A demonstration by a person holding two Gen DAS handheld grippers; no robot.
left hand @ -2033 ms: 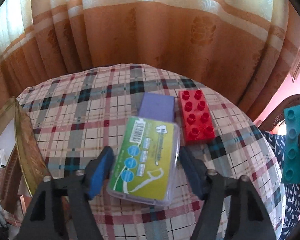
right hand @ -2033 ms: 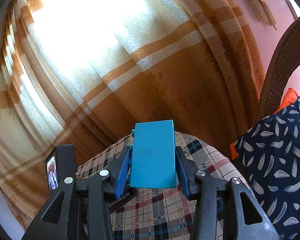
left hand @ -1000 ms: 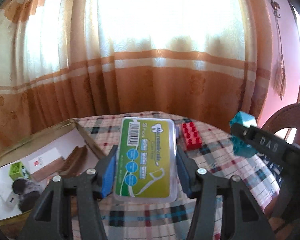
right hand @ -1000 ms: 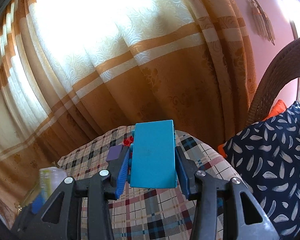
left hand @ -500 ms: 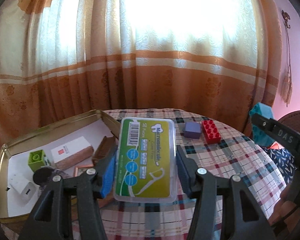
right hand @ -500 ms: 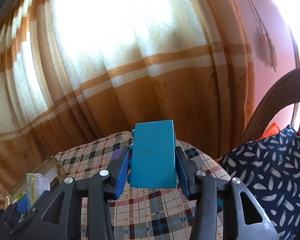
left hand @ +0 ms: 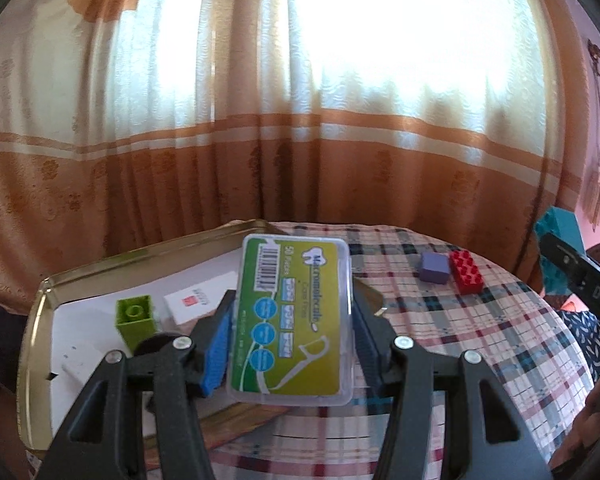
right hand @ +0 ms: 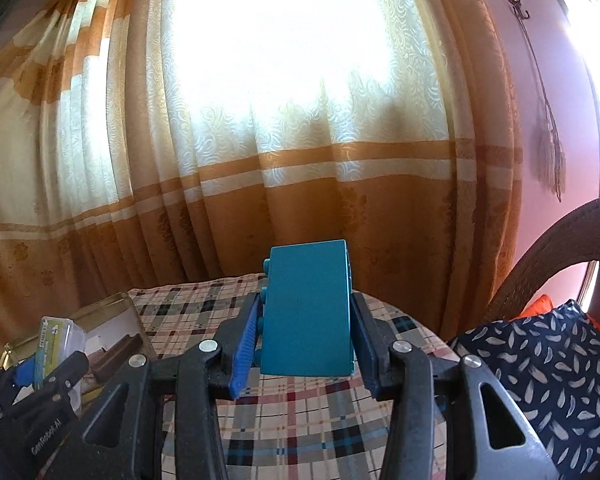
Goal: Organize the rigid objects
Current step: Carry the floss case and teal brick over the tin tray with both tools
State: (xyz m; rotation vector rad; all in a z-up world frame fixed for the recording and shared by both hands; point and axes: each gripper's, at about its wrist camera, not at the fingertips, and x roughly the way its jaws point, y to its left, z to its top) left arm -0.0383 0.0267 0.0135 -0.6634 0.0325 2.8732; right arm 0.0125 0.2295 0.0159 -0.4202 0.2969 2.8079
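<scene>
Over the gold tray [left hand: 40, 312] we are gripping the floss box [left hand: 290, 322] in our left gripper [left hand: 290, 344]; our right gripper [right hand: 306, 346] is clamping the teal brick [right hand: 308, 308] above the checked bench [right hand: 300, 432].

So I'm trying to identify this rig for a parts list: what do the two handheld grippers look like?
Both match: the left gripper and right gripper have black plastic frames with triangular cut-outs, silver screws at the pivots, and two fingers lined with ribbed blue pads. Seen from the other camera, the left one's side reads "GenRobot.AI" in white; the right one's shows "DAS". No cables or sleeves show.
</scene>
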